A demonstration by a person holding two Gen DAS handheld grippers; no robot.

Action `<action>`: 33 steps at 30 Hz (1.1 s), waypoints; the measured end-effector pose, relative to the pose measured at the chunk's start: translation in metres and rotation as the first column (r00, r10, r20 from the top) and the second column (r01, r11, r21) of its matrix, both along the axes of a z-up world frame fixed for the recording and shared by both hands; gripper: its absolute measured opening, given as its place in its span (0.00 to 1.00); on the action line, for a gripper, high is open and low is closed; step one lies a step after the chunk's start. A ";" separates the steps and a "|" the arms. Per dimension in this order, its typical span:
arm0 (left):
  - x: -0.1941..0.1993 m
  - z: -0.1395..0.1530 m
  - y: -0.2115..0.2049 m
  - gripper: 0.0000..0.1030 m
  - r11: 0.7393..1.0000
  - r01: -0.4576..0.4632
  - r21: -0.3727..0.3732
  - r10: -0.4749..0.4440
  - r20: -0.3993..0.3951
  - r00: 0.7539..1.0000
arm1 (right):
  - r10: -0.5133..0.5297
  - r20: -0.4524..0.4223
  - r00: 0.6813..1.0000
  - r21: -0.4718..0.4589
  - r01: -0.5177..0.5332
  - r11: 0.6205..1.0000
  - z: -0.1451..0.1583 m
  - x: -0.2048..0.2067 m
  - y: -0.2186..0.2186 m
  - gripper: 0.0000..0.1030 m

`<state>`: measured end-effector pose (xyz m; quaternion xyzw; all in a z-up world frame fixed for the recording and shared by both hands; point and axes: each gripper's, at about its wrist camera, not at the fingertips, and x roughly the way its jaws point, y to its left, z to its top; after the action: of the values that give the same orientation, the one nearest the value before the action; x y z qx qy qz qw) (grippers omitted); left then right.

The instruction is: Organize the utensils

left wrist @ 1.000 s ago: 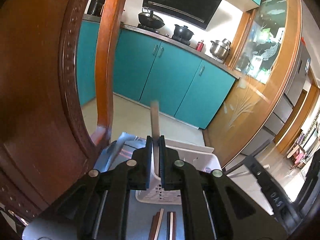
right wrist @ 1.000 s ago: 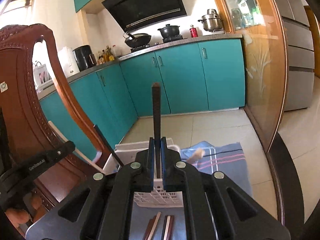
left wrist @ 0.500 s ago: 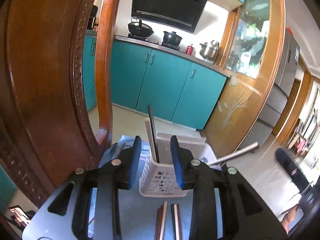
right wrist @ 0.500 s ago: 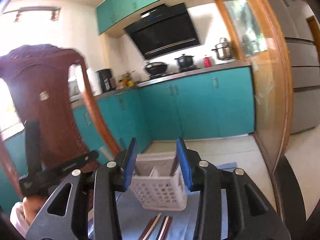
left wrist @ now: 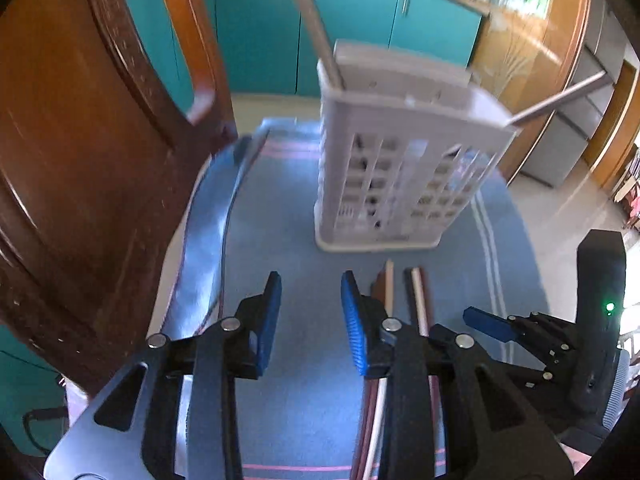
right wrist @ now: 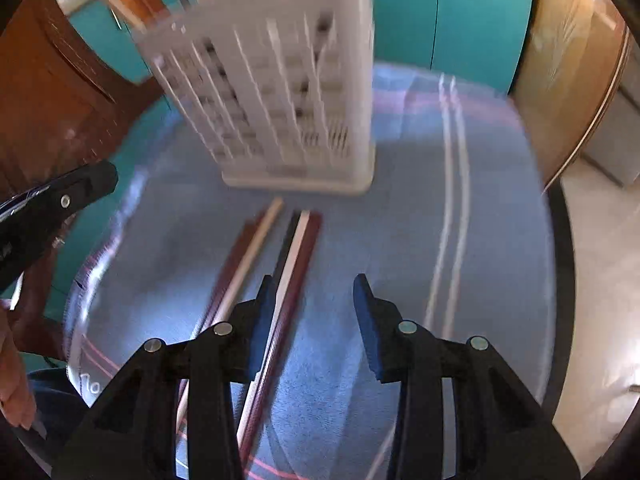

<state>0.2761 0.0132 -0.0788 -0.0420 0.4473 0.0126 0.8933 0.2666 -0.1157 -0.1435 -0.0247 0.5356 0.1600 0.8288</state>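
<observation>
Utensil sticks on table: several long sticks point(right wrist: 256, 280), dark red and pale, lie side by side on the cloth in the lower centre of both views, their far ends just short of the basket's base.
Basket: white slotted plastic basket point(left wrist: 384, 184) stands upright on the cloth, upper centre of the left wrist view, upper left-centre of the right wrist view point(right wrist: 280, 92).
Basket contents: at least two sticks lean out of its top; one pale stick point(left wrist: 312, 24) rises toward the upper centre, another point(left wrist: 560, 98) slants toward the upper right.
Left tool: left tool point(left wrist: 310, 316) in the lower centre, jaws apart and having just been opening, blue pads bare, nothing between them; the sticks on the table pass under its right finger.
Right tool: right tool point(right wrist: 314, 316) in the lower centre, jaws apart, nothing between them; a stick passes under its left finger. Also seen at lower right of the left wrist view point(left wrist: 492, 324).
Cloth: blue cloth point(right wrist: 480, 240) with pale and pink stripes covers the table.
Chair: brown wooden chair point(left wrist: 80, 160) fills the left side.
Background: teal cabinets point(left wrist: 260, 20) across the top.
Image quality: both views blurred by motion.
</observation>
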 end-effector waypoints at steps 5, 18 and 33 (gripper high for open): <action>0.001 -0.006 -0.003 0.42 1.000 0.008 0.026 -0.007 -0.029 1.000 | 0.003 -0.009 1.000 -0.027 -0.003 1.000 -0.012 -0.001 0.001 0.39; 0.004 -0.031 -0.010 0.47 0.997 0.023 0.079 -0.015 -0.100 0.995 | 0.000 -0.011 1.000 -0.030 -0.001 1.000 -0.013 0.004 0.011 0.36; 0.001 -0.068 -0.048 0.52 0.982 0.179 0.061 -0.164 -0.194 0.967 | -0.120 -0.011 0.993 -0.047 0.119 0.992 -0.008 0.016 -0.021 0.12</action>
<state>0.2766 -0.0350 -0.1464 0.0333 0.5308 -0.0434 0.8457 0.2828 -0.1366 -0.1514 -0.0106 0.5453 0.0978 0.8325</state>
